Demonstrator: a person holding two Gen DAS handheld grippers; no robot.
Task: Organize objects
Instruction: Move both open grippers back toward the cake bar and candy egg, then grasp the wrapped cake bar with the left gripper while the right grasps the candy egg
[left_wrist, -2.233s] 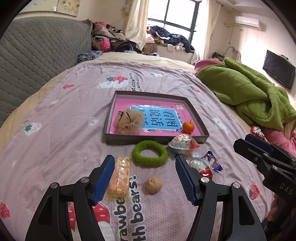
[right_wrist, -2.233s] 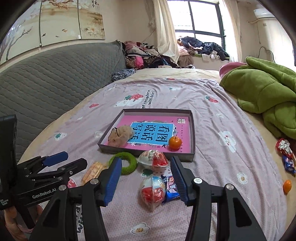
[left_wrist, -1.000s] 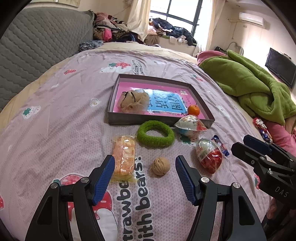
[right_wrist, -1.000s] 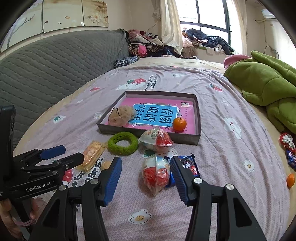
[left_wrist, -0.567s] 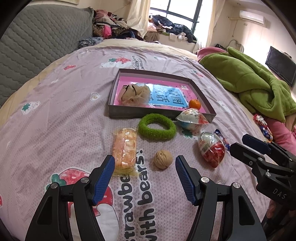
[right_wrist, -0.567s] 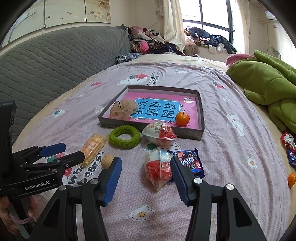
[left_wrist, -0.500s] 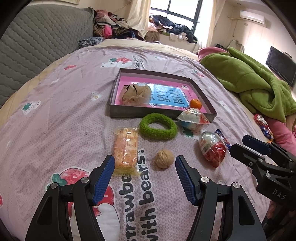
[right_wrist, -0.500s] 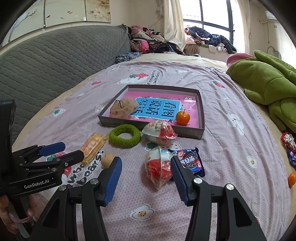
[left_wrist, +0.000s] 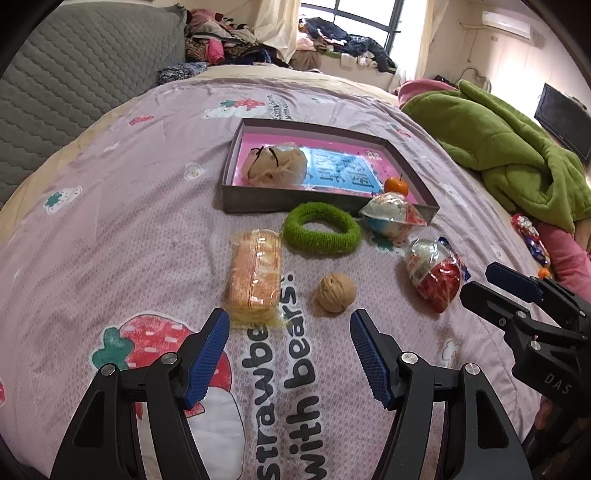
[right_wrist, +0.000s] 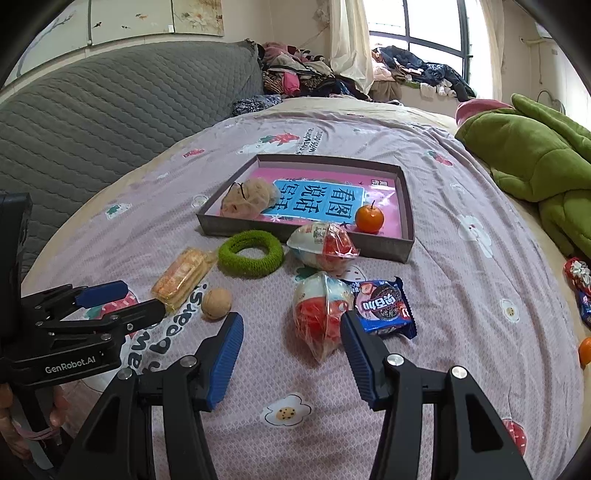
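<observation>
The walnut (left_wrist: 336, 293) is seen at lower centre, just ahead of the left gripper (left_wrist: 290, 325), nearer its right finger; both jaw pairs, the right gripper (right_wrist: 291, 325) included, are held wide, nothing gripped.

Soft daylight from the window (right_wrist: 424, 40); sharp, with fisheye-warped, dark-vignetted edges.

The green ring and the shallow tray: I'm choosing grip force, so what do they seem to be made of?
The fuzzy green ring looks like soft plush or chenille fabric: nubby, matte pile. The shallow grey tray looks like matte cardboard, probably a box lid: thin straight walls, a printed pink lining.
</observation>
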